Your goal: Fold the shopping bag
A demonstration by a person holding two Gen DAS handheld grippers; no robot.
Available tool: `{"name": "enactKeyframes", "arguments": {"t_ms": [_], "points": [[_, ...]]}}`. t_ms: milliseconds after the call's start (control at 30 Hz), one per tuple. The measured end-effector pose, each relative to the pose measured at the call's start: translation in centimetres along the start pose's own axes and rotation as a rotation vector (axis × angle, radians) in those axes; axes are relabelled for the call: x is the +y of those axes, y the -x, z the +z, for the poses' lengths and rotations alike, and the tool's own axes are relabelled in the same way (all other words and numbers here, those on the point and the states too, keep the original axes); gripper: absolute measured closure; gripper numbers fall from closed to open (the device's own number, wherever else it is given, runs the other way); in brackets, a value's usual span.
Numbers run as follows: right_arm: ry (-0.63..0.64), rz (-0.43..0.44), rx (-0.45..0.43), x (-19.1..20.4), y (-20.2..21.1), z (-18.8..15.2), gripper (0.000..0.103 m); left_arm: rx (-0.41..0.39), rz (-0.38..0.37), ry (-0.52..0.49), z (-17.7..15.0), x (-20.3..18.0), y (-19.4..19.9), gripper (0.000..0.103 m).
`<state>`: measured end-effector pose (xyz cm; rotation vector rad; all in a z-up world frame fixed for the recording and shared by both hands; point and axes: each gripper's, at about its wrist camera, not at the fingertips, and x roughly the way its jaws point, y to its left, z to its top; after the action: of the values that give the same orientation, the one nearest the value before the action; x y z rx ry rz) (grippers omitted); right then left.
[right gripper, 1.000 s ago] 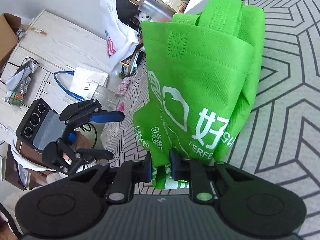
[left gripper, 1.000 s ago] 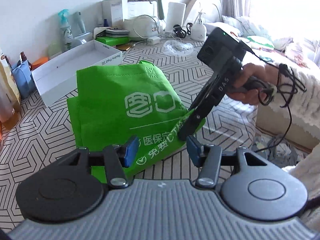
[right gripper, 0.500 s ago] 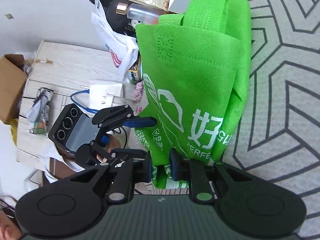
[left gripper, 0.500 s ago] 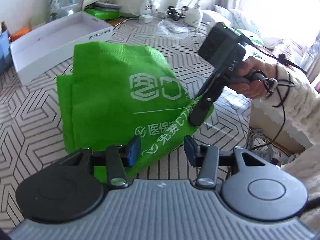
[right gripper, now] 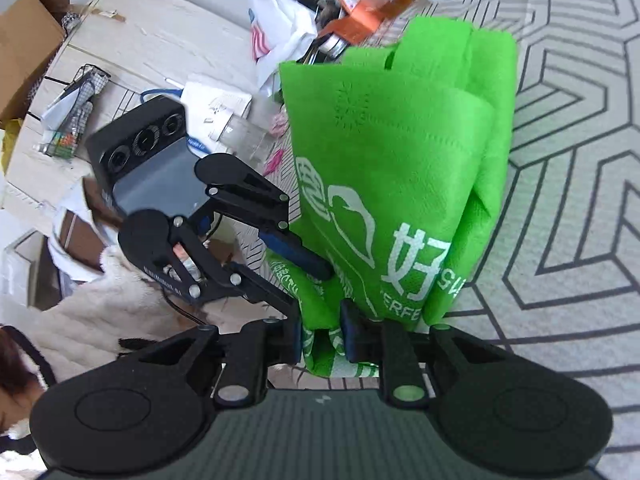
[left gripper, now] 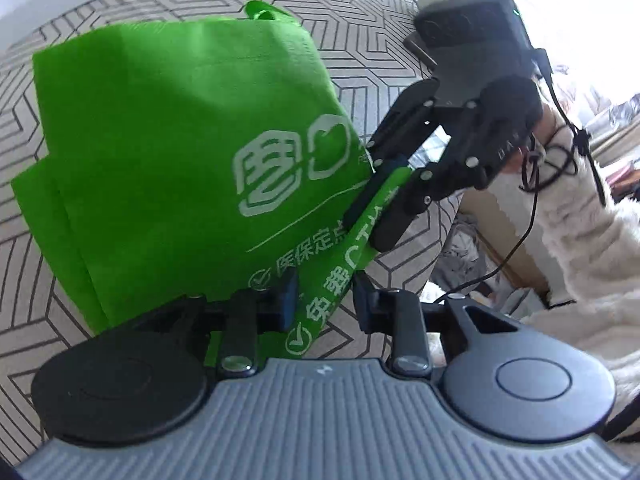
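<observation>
**Two grippers on one green bag**

Both tools worked the shopping bag [left gripper: 168, 152], which lay partly folded on the patterned tablecloth [right gripper: 580, 208], its printed edge lifted off it. The right gripper [right gripper: 320, 334] was clamped narrowly on that raised edge — fabric bunched between its pads. Just beside it, the left gripper [left gripper: 324, 304] was closing, jaws still apart, with the same green strip between them.

We see a grey tabletop [right gripper: 580, 160] patterned with dark hexagonal lines; beyond its edge lies pale wooden flooring [right gripper: 168, 40], a cardboard box [right gripper: 24, 40] on it.
</observation>
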<state>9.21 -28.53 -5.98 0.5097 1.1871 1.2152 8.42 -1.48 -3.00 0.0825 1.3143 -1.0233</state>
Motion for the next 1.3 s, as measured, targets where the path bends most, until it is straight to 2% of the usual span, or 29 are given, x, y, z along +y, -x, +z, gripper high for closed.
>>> {"name": "enactKeyframes", "arguments": {"t_ms": [100,167,267,367,400,433,533,600,667,733,800,900,1033,1167,1267,1300], "points": [[-0.071,-0.015,-0.075,-0.3,1.0,-1.2,0.084,-0.011,0.017,0.008,-0.1,-0.2,-0.1,0.079],[-0.042,-0.081,-0.132,0.8,1.4,-2.4,0.081,-0.004,0.023,0.0,-0.2,-0.4,-0.2,0.079],[0.214,-0.297,-0.193,5.0,1.2,-4.2,0.075,0.037,-0.02,0.055,0.4,0.7,-0.2,0.079],[0.544,-0.553,-0.242,10.2,-0.1,-6.1,0.075,0.076,-0.057,0.1,1.0,1.6,-0.4,0.08],[0.646,-0.613,-0.249,11.6,-0.5,-6.9,0.084,0.085,-0.072,0.112,1.1,1.9,-0.5,0.08],[0.748,-0.674,-0.255,13.0,-0.9,-7.7,0.099,0.088,-0.081,0.115,1.1,2.1,-0.5,0.08],[0.944,-0.777,-0.186,15.5,-3.1,-9.4,0.1,0.083,-0.153,0.149,0.8,3.6,-0.8,0.079],[1.025,-0.833,-0.127,16.1,-5.0,-10.0,0.099,0.082,-0.194,0.189,0.5,4.4,-0.9,0.079],[1.087,-0.902,-0.085,16.1,-6.8,-10.0,0.094,0.085,-0.217,0.2,0.3,4.8,-1.0,0.079],[1.162,-0.978,-0.036,15.6,-8.6,-10.0,0.084,0.089,-0.216,0.194,0.3,4.8,-1.1,0.079],[1.23,-0.988,0.01,15.2,-9.6,-9.9,0.083,0.104,-0.219,0.202,0.4,4.8,-1.2,0.079],[1.249,-0.949,0.078,15.1,-10.5,-9.0,0.083,0.133,-0.237,0.204,0.7,5.2,-1.5,0.079],[1.307,-0.945,0.186,15.0,-12.1,-8.1,0.083,0.133,-0.259,0.21,0.4,5.5,-1.7,0.08],[1.292,-0.919,0.254,14.5,-12.6,-7.1,0.083,0.126,-0.262,0.213,0.0,5.5,-1.7,0.082],[1.227,-0.892,0.272,14.3,-12.4,-6.3,0.083,0.076,-0.182,0.155,-0.2,4.2,-0.7,0.082],[1.179,-0.878,0.269,14.0,-12.2,-5.8,0.083,0.052,-0.145,0.119,-0.2,3.5,-0.4,0.076]]}}
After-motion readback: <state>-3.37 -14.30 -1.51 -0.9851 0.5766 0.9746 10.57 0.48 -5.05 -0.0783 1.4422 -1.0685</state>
